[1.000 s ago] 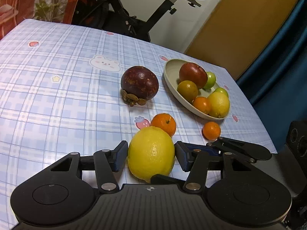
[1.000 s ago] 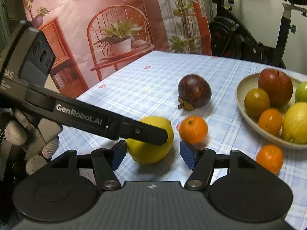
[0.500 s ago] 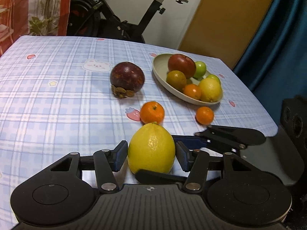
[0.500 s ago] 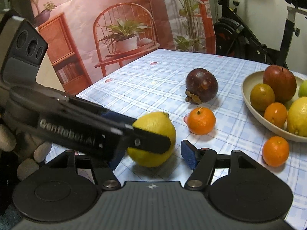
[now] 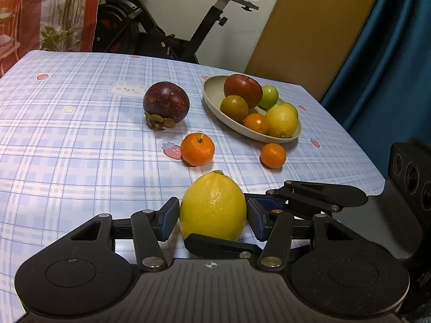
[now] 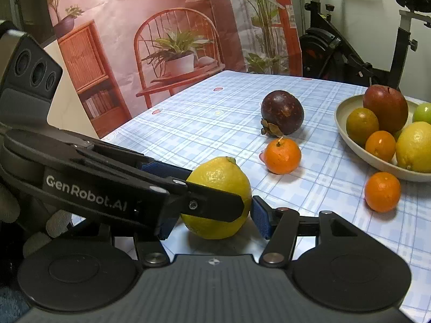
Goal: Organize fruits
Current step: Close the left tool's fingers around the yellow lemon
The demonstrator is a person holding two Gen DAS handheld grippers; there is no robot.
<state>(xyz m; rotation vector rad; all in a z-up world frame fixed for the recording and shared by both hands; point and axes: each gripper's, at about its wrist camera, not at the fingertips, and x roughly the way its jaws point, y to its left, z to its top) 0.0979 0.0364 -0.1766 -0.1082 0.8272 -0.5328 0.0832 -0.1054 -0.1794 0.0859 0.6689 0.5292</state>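
A yellow lemon (image 5: 212,207) sits between the pads of my left gripper (image 5: 212,215), which is shut on it and holds it near the table's front edge. It also shows in the right wrist view (image 6: 218,185). My right gripper (image 6: 215,220) is open, its jaws on either side of the same lemon, crossing the left gripper. A beige plate (image 5: 215,94) at the back right holds an apple (image 5: 242,90), a second lemon (image 5: 281,119) and several other fruits. A dark mangosteen (image 5: 165,103) and two tangerines (image 5: 198,149) (image 5: 272,155) lie on the checked cloth.
The table (image 5: 67,134) has a blue checked cloth. Its right edge runs close to the plate. An exercise bike (image 5: 167,35) stands behind the table, a blue curtain (image 5: 390,53) on the right. A poster backdrop (image 6: 161,27) is at the left.
My left gripper has lifted the lemon and drawn back from the fruits. The right gripper has come closer, its jaws now around the lemon.
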